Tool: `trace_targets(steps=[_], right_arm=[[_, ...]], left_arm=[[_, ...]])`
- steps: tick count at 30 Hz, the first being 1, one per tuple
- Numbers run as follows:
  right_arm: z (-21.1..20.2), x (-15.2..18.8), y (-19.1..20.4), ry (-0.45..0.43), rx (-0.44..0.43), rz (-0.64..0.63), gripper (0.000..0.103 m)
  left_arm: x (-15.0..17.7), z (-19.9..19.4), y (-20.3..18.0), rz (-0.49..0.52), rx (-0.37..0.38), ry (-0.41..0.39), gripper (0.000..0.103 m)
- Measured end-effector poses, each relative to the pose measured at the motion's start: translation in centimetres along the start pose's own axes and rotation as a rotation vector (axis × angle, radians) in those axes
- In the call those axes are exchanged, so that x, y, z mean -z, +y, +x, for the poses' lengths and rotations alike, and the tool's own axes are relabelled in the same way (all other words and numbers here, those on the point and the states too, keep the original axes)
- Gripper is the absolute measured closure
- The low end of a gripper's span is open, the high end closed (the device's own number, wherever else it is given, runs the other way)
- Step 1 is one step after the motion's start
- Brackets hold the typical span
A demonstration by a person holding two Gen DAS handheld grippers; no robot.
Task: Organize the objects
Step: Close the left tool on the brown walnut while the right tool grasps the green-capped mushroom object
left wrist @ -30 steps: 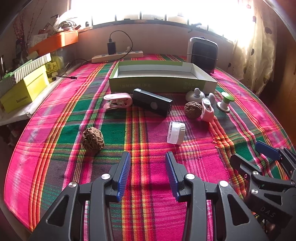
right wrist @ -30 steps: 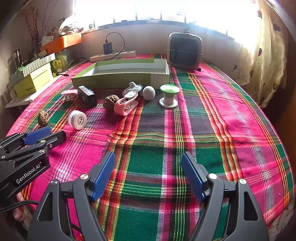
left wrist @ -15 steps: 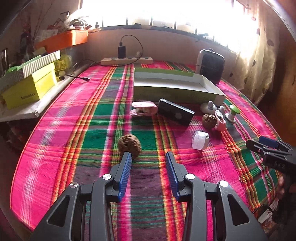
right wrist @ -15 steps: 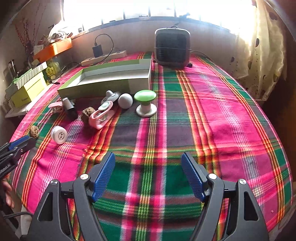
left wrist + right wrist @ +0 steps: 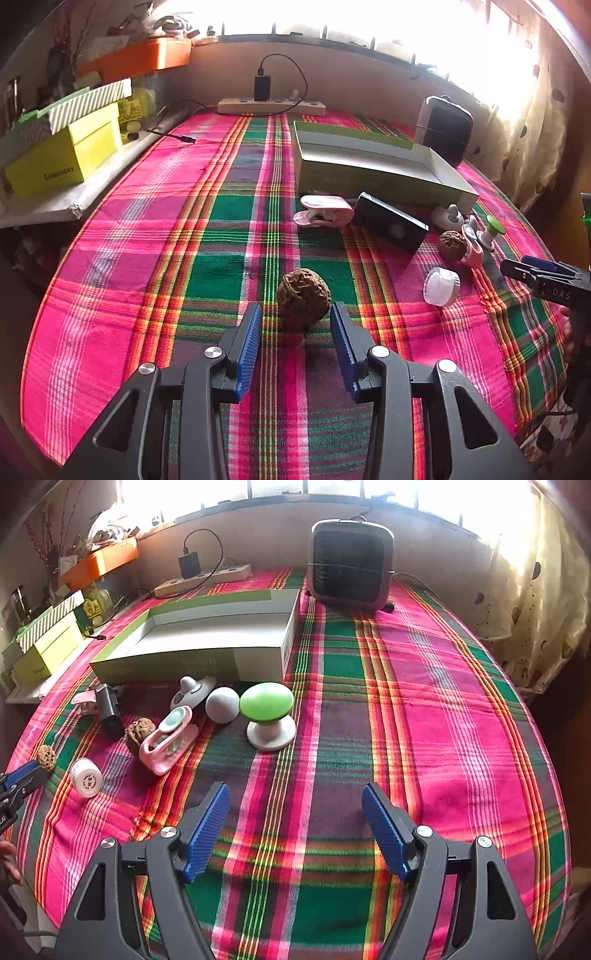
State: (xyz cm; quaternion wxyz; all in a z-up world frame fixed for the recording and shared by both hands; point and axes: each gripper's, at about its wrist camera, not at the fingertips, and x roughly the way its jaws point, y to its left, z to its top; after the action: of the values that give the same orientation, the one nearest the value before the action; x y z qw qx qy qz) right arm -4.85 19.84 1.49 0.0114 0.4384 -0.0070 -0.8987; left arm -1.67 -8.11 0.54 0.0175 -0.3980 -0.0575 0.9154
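Observation:
A brown wrinkled walnut [image 5: 303, 297] lies on the plaid cloth just ahead of my left gripper [image 5: 295, 314], whose open jaws flank it without touching. Further right lie a white round cap [image 5: 441, 286], a black box [image 5: 391, 223], a pink clip [image 5: 323, 216] and a second walnut [image 5: 452, 245]. An open green tray box [image 5: 207, 638] sits behind them. My right gripper [image 5: 295, 801] hangs open over bare cloth, with a green-topped knob [image 5: 267, 716], grey ball [image 5: 222, 710] and pink clip [image 5: 168, 740] ahead to its left.
A dark heater [image 5: 351, 565] stands at the back right. A power strip [image 5: 271, 107] with a charger lies along the back wall. Yellow boxes [image 5: 62, 158] are stacked on a side shelf at left. A curtain [image 5: 535, 590] hangs at right.
My left gripper swung left and moved in on the lone walnut, which now sits between its fingertips. My right gripper advanced toward the green knob and the clutter.

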Motion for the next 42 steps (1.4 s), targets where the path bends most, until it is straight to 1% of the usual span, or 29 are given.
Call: trace_targets(steps=[3,8,16,22,25,30,32,42], right_arm=[[1.0,-0.8,-0.1,0.021,0.000,-0.008,0.029],[1.8,-1.7,0.1,0.019,-0.008,-0.022,0.029],[2.8,-2.8,0.4,0.011,0.003,-0.033,0.029],[3.0,-3.1,0.6,0.011,0.003,-0.037,0.029],[3.1,-3.3,0.6,0.008,0.002,-0.036,0.034],[3.1,-3.4,0.6,0.004,-0.002,-0.038,0.040],[3.1,-3.5,0.7,0.001,-0.003,-0.040,0.045],[3.0,-3.5,0.7,-0.009,-0.003,-0.036,0.063]], left_arm=[[-0.3,0.3,0.2,-0.018,0.004,0.008,0.066],[-0.6,0.6,0.4,-0.025,0.001,0.010,0.066],[-1.0,1.1,0.4,-0.022,-0.008,0.002,0.066],[-1.4,1.4,0.6,-0.035,-0.008,-0.006,0.067],[-1.5,1.5,0.7,-0.036,-0.011,-0.008,0.067],[-1.6,1.6,0.8,-0.035,-0.023,-0.011,0.071],[-1.7,1.7,0.9,-0.039,-0.025,-0.010,0.072],[-1.8,1.7,1.0,-0.044,-0.024,-0.009,0.072]])
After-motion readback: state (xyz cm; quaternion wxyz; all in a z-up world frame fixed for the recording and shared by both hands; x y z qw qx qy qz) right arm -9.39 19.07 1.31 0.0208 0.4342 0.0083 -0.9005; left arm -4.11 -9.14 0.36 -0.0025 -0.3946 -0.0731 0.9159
